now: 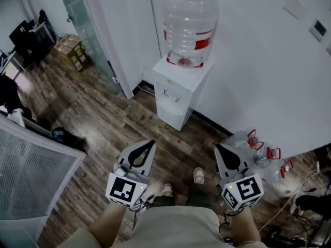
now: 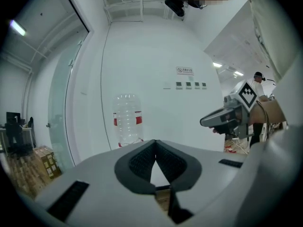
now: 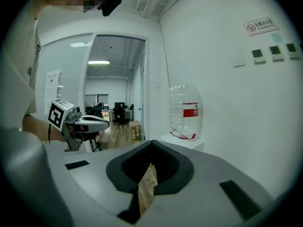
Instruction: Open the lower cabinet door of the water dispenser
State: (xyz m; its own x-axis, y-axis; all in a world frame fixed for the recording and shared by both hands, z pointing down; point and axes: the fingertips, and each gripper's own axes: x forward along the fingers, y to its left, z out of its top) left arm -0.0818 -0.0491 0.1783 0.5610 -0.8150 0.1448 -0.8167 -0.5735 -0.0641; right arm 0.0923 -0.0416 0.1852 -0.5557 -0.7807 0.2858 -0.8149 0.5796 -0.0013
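Boxy white water dispenser, clear ribbed bottle on top, dark plank floor before it, left gripper and right gripper short of it, both jaws pressed together, empty.

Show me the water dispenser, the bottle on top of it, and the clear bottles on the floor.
water dispenser (image 1: 173,110), head view, white front panel
bottle (image 1: 189,14), head view, clear upper body
clear bottles (image 1: 240,141), head view, leftmost bottle's side
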